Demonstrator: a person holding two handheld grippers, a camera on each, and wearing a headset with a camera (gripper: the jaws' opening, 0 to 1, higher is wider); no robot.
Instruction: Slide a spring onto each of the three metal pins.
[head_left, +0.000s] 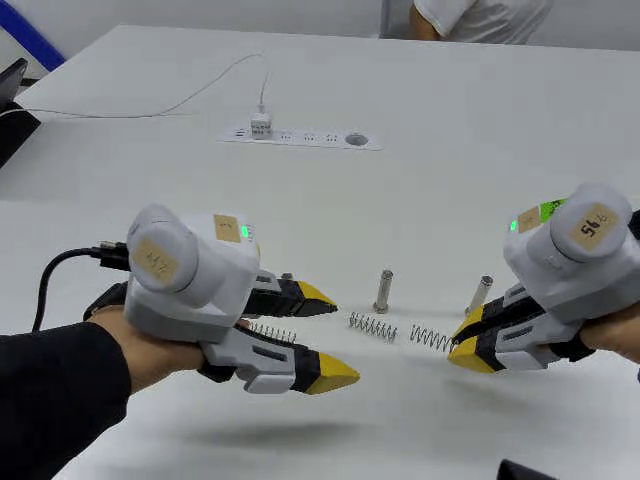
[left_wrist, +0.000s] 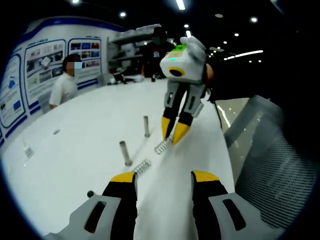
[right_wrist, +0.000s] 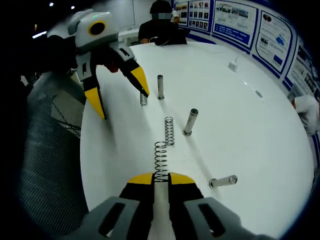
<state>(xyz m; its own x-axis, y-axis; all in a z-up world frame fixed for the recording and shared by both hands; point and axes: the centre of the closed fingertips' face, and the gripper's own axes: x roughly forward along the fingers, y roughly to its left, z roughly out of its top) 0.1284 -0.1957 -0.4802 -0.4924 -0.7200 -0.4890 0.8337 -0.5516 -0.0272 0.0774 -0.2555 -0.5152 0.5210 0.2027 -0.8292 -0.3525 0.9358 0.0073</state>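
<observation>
Two metal pins (head_left: 383, 290) (head_left: 480, 295) stand on the white table (head_left: 420, 180). The right gripper view has a third pin (right_wrist: 160, 87) farther off. One spring (head_left: 372, 325) lies loose between the grippers. My right gripper (head_left: 465, 342) is shut on the end of a second spring (head_left: 430, 338), which sticks out from its jaws (right_wrist: 160, 160). My left gripper (head_left: 325, 335) hovers open with nothing between its fingers, and a third spring (head_left: 272, 332) lies just behind it, beside its tip (right_wrist: 143, 98). In the left gripper view, my left gripper (left_wrist: 164, 177) faces the right gripper (left_wrist: 175, 134).
A power strip (head_left: 300, 137) with a plugged-in cable sits mid-table. A person (head_left: 480, 18) stands at the far edge. A mesh chair (left_wrist: 280, 165) is beside the table's near edge.
</observation>
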